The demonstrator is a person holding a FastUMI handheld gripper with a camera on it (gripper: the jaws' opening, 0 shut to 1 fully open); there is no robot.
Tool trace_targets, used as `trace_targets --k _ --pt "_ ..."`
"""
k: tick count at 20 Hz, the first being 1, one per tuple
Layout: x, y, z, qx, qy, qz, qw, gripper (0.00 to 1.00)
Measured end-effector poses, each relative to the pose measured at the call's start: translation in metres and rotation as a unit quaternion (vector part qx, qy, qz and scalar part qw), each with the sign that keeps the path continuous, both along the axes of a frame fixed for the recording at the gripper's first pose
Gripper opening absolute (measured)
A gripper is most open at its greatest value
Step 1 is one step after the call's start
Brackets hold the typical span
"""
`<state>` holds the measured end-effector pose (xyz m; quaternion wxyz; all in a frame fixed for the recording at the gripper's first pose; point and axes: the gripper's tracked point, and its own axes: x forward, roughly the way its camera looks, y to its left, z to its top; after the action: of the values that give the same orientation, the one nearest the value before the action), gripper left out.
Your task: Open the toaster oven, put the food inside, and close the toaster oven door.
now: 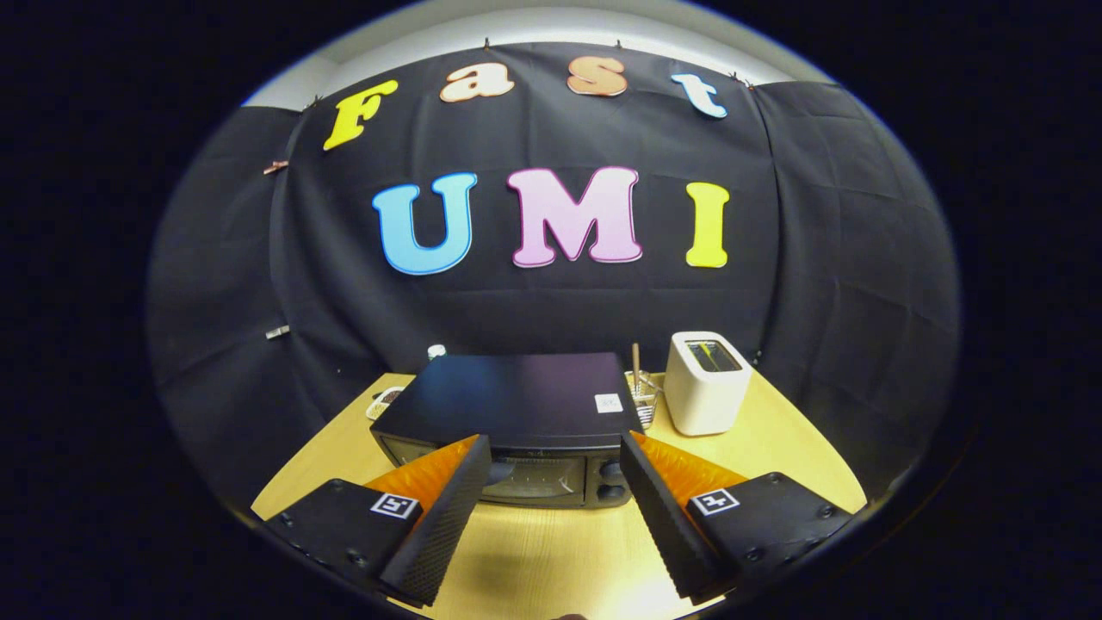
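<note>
Hovering above the pale wooden table (551, 560), the gripper (555, 469): jaws spread wide, holding nothing. Just ahead of the fingers, seen between them: black toaster oven (512, 400), door closed, knobs at the front's right side, small label on top. Beside its right flank: wire basket (644, 398) with an upright stick. Right again: white slot toaster (706, 383). Behind the oven's left corner: a small dish (383, 402), contents unclear.

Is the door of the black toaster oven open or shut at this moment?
Shut. The glass door stands upright, flush in the front of the black toaster oven. The open gripper hovers before it, holding nothing.
</note>
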<state>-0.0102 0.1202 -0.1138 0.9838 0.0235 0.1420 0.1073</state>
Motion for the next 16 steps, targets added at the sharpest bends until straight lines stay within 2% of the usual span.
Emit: trace_targets --k 4,9,13,16 --pt "-0.009 -0.052 0.036 0.009 -0.026 -0.030 0.999 0.99" --pt "-0.025 -0.107 0.046 0.005 -0.030 -0.062 0.998 0.99" --pt "-0.039 -0.131 0.052 0.004 -0.054 -0.083 0.995 0.99" --pt "-0.042 -0.130 0.048 0.004 -0.057 -0.082 0.995 0.99"
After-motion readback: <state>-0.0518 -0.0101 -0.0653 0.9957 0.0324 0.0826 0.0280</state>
